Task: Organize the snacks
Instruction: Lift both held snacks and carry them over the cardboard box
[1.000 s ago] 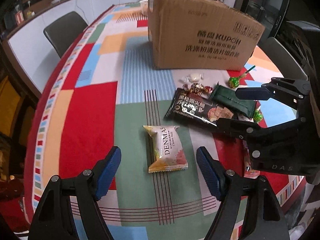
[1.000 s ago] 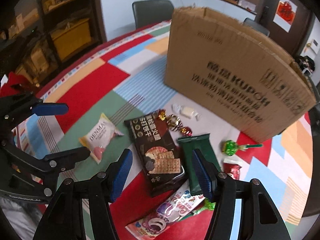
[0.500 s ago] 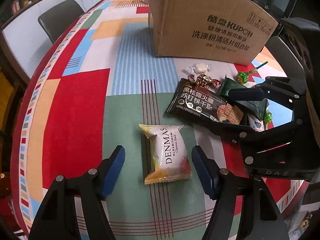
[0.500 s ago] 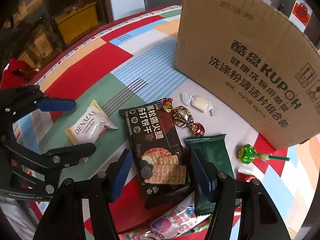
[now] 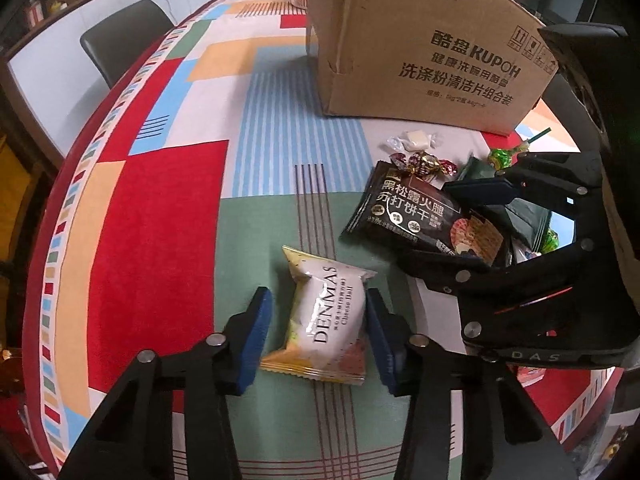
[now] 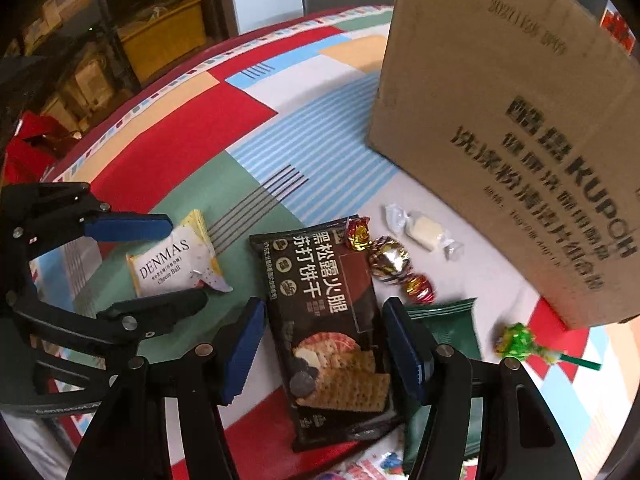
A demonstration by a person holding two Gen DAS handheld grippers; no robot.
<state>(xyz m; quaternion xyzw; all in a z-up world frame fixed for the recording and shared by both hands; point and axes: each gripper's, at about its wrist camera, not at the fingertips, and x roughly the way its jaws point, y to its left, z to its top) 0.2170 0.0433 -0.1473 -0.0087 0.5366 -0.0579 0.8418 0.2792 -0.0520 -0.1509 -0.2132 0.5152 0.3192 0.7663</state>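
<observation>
White DENMAS pouch (image 5: 328, 316) lies flat on bench (image 5: 168, 208), long axis toward cardboard box (image 5: 420, 48), between left tongs (image 5: 318, 336), spread apart w/ pads not clamping. Right tongs (image 6: 324, 348) released, straddling black cracker pack (image 6: 328, 320).

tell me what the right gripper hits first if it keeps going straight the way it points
Most likely the black cracker pack, which already lies between the open fingers of the right gripper. Past it sit the foil candies. Depth is hard to judge.

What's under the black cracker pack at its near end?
The black cracker pack overlaps a pink printed wrapper at its near end; how far that extends underneath is covered. The green packet lies beside it.
</observation>
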